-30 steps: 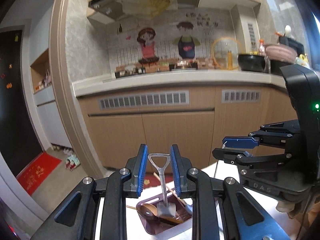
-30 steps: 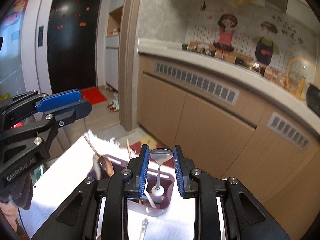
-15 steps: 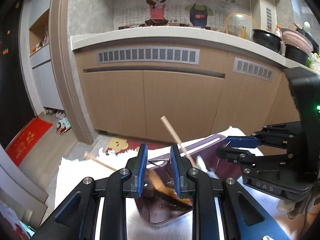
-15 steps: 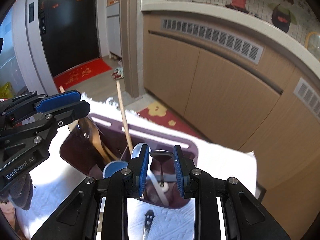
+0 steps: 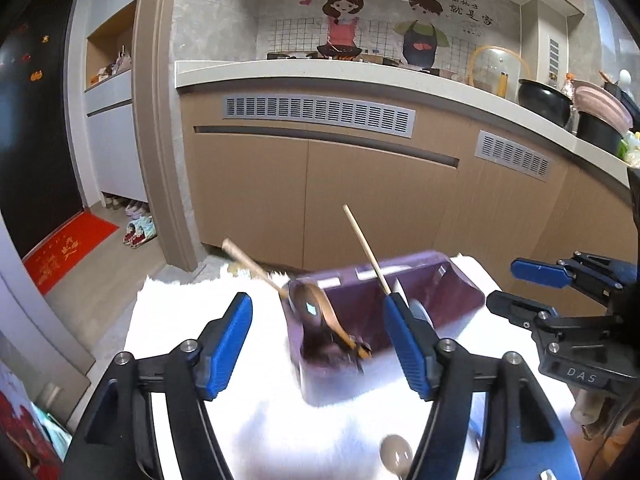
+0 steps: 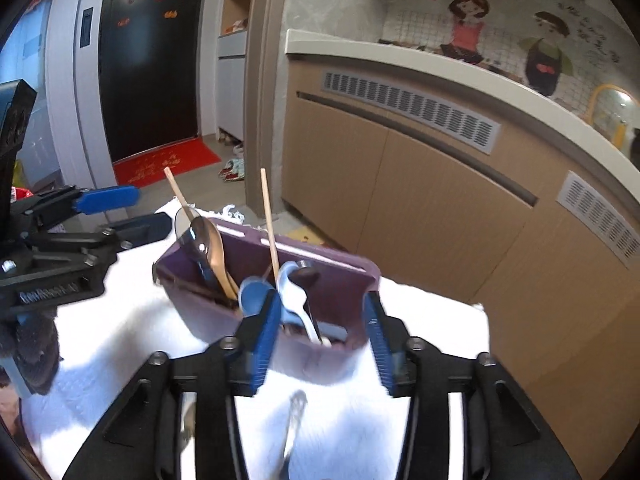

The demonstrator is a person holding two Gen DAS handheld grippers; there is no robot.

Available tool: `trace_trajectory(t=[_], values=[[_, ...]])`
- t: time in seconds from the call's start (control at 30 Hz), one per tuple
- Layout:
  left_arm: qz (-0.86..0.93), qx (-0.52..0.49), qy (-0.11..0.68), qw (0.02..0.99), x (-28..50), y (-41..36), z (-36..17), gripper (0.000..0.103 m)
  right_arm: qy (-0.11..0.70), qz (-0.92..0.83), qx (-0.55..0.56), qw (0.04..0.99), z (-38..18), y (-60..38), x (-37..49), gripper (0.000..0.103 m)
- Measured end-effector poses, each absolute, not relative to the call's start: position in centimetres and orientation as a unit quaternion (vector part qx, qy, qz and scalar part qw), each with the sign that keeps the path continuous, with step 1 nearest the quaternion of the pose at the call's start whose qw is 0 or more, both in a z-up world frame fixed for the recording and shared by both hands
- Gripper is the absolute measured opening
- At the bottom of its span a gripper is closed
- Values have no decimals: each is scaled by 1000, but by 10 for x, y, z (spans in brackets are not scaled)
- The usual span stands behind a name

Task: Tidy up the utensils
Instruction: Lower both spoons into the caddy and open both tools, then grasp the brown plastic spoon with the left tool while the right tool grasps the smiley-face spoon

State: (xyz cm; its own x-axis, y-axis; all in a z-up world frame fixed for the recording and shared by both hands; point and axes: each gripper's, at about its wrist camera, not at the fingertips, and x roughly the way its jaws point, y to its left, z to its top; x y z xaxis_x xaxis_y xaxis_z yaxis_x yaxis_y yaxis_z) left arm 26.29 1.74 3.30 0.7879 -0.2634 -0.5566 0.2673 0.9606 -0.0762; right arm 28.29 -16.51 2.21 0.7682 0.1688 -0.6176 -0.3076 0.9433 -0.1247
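A purple utensil holder (image 5: 460, 296) (image 6: 208, 300) stands on a white cloth (image 5: 192, 320). It holds a wooden spoon (image 5: 320, 312), a chopstick (image 5: 366, 248) (image 6: 269, 216), a blue spoon (image 6: 254, 294), a white spoon (image 6: 294, 292) and a dark metal spoon (image 6: 305, 275). My left gripper (image 5: 320, 340) hovers just in front of the holder's left compartment. Its jaws are opening and nothing is pressed between the pads. My right gripper (image 6: 320, 340) hangs over the right compartment, jaws opening too, with the spoons below and beyond its pads. Each gripper shows at the edge of the other's view.
A spoon bowl (image 5: 396, 456) and a metal fork (image 6: 294, 420) lie on the cloth near me. Wooden kitchen cabinets (image 5: 360, 184) under a counter stand behind the table. A red mat (image 6: 164, 162) lies by a dark door at the left.
Both grippers sank toward the purple holder. Each let go of the metal utensil it held, and the jaws have spread wide.
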Motion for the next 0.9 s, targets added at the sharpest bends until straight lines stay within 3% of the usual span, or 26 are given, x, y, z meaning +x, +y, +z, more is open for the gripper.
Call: trace_trajectory(t=[0.13,0.5,0.73,0.9], values=[[-162,15,325,932,234,12,18,72,333,128,-107,928,4,-171,254,52],[-198,74,460,863,208,-48,-66,72,385,107,-52,915,-56,-207,206,52],[-162,88,485,855,224,-67,-91,49,379,84,-31,921,-62,-238,196,52],[-154,91,487,855,226,-72,-95,47,392,77,-22,917,-77,-252,196,52]])
